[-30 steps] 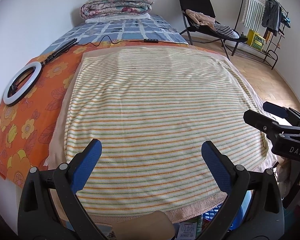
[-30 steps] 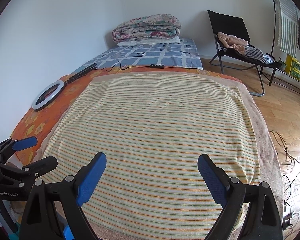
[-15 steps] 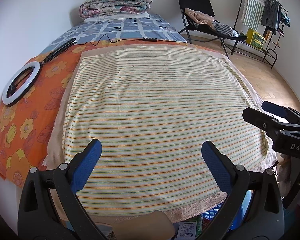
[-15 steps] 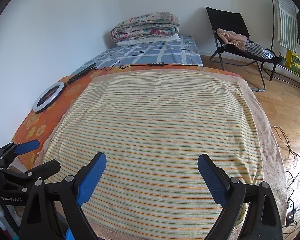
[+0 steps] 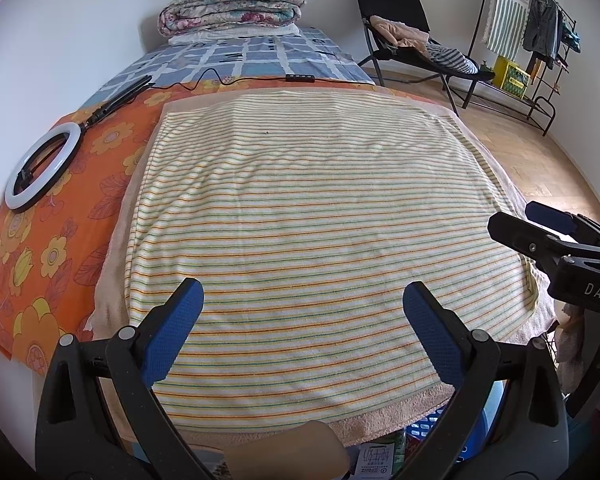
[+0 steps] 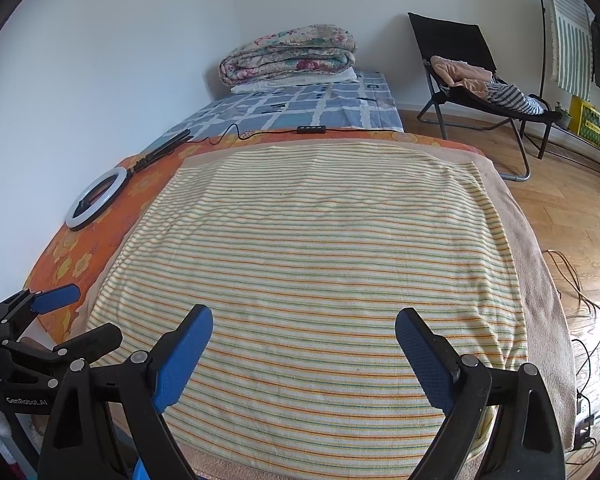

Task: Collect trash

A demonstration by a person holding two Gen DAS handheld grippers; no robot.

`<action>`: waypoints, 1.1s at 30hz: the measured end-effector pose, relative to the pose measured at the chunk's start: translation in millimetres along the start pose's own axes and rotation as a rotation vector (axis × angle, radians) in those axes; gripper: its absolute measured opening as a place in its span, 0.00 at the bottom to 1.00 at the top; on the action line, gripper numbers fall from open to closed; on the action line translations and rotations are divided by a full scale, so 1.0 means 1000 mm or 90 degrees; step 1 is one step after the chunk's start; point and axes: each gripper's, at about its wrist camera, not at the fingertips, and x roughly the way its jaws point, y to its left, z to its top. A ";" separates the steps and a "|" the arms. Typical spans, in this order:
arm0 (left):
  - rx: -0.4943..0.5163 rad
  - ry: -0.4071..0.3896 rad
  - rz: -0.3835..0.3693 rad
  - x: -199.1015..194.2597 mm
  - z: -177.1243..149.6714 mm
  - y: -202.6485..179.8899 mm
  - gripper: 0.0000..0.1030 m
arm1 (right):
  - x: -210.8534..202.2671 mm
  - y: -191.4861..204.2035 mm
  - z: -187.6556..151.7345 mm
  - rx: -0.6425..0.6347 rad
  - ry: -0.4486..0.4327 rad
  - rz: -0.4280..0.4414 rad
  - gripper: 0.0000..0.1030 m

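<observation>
Left wrist view shows the left gripper [image 5: 302,326] with its fingers wide apart and empty above the striped towel [image 5: 320,220] on the bed. The right gripper [image 6: 304,354] is also spread wide and holds nothing. No trash is visible on the towel; a ring light [image 5: 42,170] lies on the orange sheet [image 5: 60,240].

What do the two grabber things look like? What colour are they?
Both look alike: black plastic frames with silver rivets and two fingers tipped with bumpy blue pads. The left gripper has "GenRobot.AI" in white letters on its side, seen from the other camera. The right gripper shows white letters "DAS" on its side. No cables or sleeves show.
</observation>
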 end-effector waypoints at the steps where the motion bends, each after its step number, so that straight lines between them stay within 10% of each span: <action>1: 0.000 0.000 0.000 0.000 0.000 0.000 0.99 | 0.000 0.000 0.000 0.000 0.000 0.000 0.91; 33: 0.004 0.010 0.004 0.006 -0.007 -0.003 0.99 | 0.002 0.003 -0.002 0.001 0.006 0.002 0.91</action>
